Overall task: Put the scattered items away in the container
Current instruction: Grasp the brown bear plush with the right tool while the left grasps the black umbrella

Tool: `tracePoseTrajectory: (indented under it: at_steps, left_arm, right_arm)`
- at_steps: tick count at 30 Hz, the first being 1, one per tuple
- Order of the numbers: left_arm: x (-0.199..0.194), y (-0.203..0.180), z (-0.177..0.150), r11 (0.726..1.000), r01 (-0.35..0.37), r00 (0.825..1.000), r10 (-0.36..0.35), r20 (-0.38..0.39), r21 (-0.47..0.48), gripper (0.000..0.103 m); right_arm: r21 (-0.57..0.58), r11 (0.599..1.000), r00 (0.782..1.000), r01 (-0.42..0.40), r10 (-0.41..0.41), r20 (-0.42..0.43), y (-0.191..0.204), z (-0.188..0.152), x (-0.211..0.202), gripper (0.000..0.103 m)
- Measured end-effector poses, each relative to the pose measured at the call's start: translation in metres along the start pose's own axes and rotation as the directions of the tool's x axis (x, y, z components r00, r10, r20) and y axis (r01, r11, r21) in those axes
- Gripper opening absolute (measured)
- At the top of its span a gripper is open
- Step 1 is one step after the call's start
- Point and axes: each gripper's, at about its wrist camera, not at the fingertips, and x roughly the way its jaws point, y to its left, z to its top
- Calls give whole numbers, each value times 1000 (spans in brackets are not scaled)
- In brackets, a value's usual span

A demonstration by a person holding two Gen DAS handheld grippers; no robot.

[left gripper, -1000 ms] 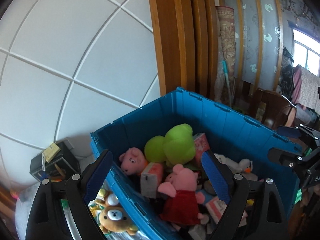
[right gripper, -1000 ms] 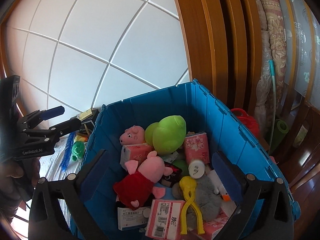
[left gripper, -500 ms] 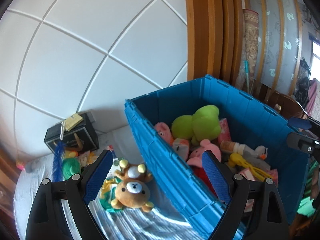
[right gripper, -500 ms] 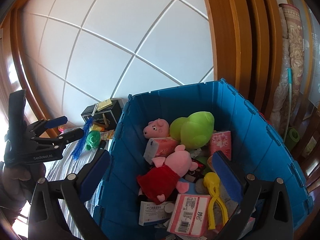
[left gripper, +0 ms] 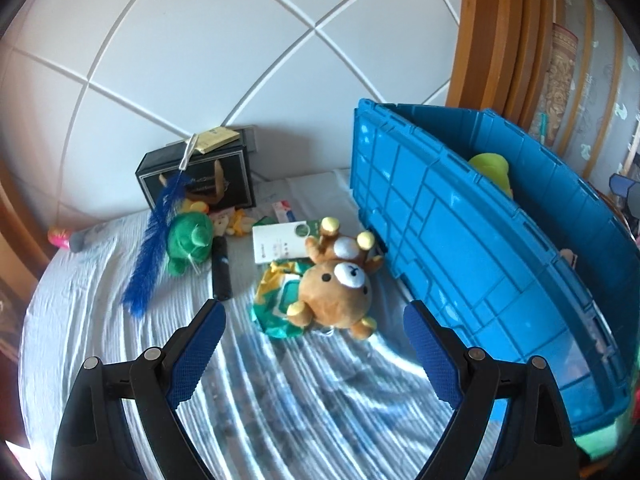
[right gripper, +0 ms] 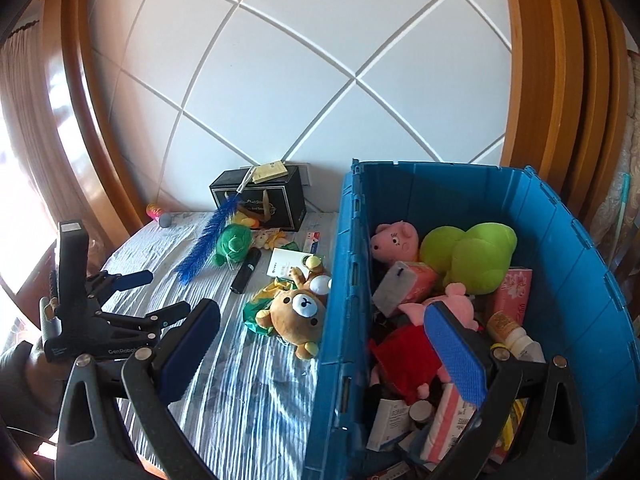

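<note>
The left gripper [left gripper: 314,334] has its fingers wide apart with nothing between them; the brown bear toy [left gripper: 334,286] lies just ahead of the fingertips, beside the blue crate [left gripper: 472,248]. The right gripper [right gripper: 324,334] also stands apart and empty, one finger over the striped cloth [right gripper: 248,392], the other over the crate. "GenRobot" is printed on the left gripper's body; the white card [left gripper: 280,242] is unreadable.

Both wrist cams look down-fwd, sharing bear plush [left gripper: 334,286] & blue crate [right gripper: 568,264].
</note>
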Motion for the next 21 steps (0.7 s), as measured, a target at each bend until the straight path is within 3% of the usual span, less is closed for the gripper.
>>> tracePoseTrajectory:
  at_steps: [12, 21]
  left_arm:
    - [28, 93, -23, 998, -13, 998, 9, -56, -64, 91]
    - [82, 136, -26, 998, -2, 996, -3, -93, -56, 91]
  right_arm:
    - [-65, 998, 997, 6, -11, -71, 80, 4, 50, 103]
    - [-135, 990, 993, 44, -59, -104, 118, -12, 86, 103]
